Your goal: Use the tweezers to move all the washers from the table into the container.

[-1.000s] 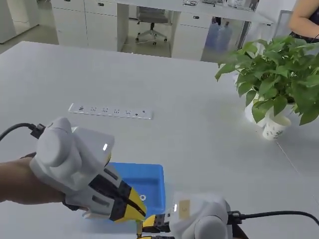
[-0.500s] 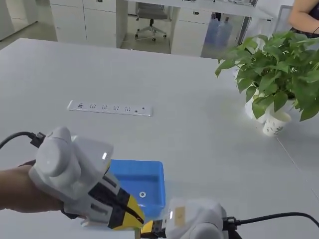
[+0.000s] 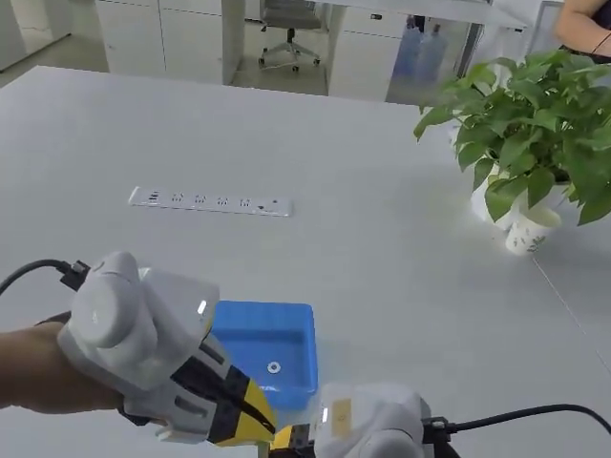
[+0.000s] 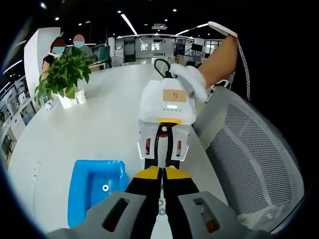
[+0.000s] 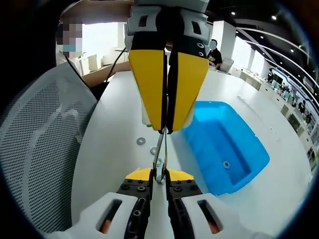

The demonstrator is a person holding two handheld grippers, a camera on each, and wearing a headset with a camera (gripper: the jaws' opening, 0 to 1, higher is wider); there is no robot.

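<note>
Left gripper (image 5: 166, 127) has its yellow jaws pressed almost together, and one pair of tweezers (image 5: 160, 152) comes out from between them. Right gripper (image 5: 158, 175) has its jaws at a narrow gap; the far end of the tweezers sits in this gap, but it cannot be told if the jaws press on it. The two grippers face each other, tip to tip, just beside the one blue container (image 5: 207, 132) on the white table (image 5: 109, 149).

Three washers can be counted in the right gripper view. One washer (image 5: 227, 164) lies on the container floor. A second washer (image 5: 141, 141) lies on the table near the tweezers, and a third one (image 5: 153, 163) is partly behind the tweezers, so it is less sure.

From the head view come one power strip (image 3: 210, 202), one potted plant (image 3: 535, 124) and one paper cup (image 3: 528, 239), all far back on the table. One mesh chair (image 4: 259, 164) is seen from the left gripper view.
</note>
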